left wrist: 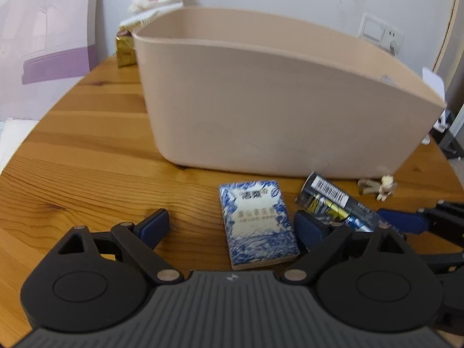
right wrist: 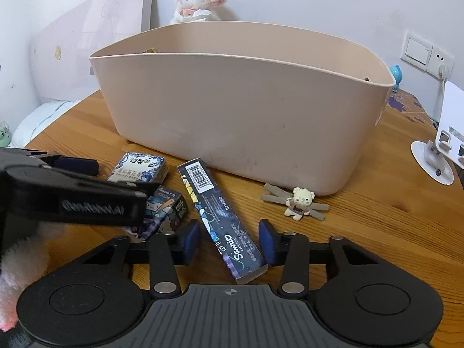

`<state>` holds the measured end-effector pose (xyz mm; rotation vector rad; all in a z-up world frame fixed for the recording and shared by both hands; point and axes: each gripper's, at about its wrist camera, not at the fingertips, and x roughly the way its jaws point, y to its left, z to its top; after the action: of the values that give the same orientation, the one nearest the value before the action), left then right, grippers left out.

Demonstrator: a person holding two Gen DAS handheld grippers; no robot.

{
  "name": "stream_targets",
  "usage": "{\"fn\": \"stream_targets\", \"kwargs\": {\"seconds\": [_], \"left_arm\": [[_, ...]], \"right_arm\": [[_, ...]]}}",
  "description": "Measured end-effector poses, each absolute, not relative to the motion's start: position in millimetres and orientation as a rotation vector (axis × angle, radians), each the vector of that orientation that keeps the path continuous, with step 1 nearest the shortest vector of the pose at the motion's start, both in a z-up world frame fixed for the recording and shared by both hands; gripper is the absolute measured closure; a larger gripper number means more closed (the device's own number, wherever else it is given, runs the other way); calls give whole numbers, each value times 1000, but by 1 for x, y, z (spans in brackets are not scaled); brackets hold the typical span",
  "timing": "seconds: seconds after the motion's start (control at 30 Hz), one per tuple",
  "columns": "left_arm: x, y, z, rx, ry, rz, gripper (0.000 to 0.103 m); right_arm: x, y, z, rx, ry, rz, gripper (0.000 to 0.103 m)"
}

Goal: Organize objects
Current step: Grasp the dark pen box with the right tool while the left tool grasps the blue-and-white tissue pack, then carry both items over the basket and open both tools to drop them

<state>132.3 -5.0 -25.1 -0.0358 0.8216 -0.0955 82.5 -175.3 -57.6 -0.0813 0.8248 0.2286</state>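
- We have the long dark cardboard box with a barcode and cartoon print (right wrist: pixel 220 220) lying flat on the wooden table (right wrist: pixel 377 217), directly between the spread fingers of our right gripper (right wrist: pixel 229 242); its long axis runs from near-right to far-left, skewed across the gap, so the blue pads would meet its long sides at a slant.
- Our right gripper is released and grasps nothing.
- Our left gripper (left wrist: pixel 232 226) is also spread wide and straddles the blue-and-white patterned tissue pack (left wrist: pixel 258 223), which lies lengthwise between the fingers, untouched.
- Just left of the long box sits a small cartoon-printed box (right wrist: pixel 168 211), partly hidden by the left gripper's arm.
- The big beige plastic bin (right wrist: pixel 240 116) stands just behind both items; we judge its tall front wall must be cleared.
- A small bear figure on grey sticks (right wrist: pixel 298 200) lies to the right.
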Motion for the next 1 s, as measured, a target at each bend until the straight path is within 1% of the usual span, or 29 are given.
{"fn": "stream_targets", "kwargs": {"seconds": [0.13, 0.17, 0.2, 0.23, 0.3, 0.33, 0.73, 0.77, 1.0], "left_arm": [[129, -11, -28, 19, 798, -76, 12], [128, -11, -28, 25, 794, -72, 18], [127, -11, -28, 35, 789, -66, 26], [126, -10, -27, 37, 782, -66, 30], [124, -8, -25, 33, 778, -63, 51], [123, -6, -24, 30, 779, -62, 55], [112, 8, -19, -3, 766, -51, 55], [111, 8, -17, -1, 762, -46, 55], [95, 14, 4, -6, 713, -43, 55]], "right_arm": [[82, -175, -57, -84, 821, 236, 72], [82, -174, -57, -85, 822, 242, 74], [81, -173, -57, -88, 823, 250, 75], [80, -172, -56, -94, 822, 256, 77], [77, -166, -54, -114, 807, 260, 79], [76, -165, -52, -118, 800, 265, 81], [58, -184, -27, -106, 732, 237, 82], [45, -189, -25, -105, 721, 236, 82], [34, -194, 1, -84, 648, 240, 82]]}}
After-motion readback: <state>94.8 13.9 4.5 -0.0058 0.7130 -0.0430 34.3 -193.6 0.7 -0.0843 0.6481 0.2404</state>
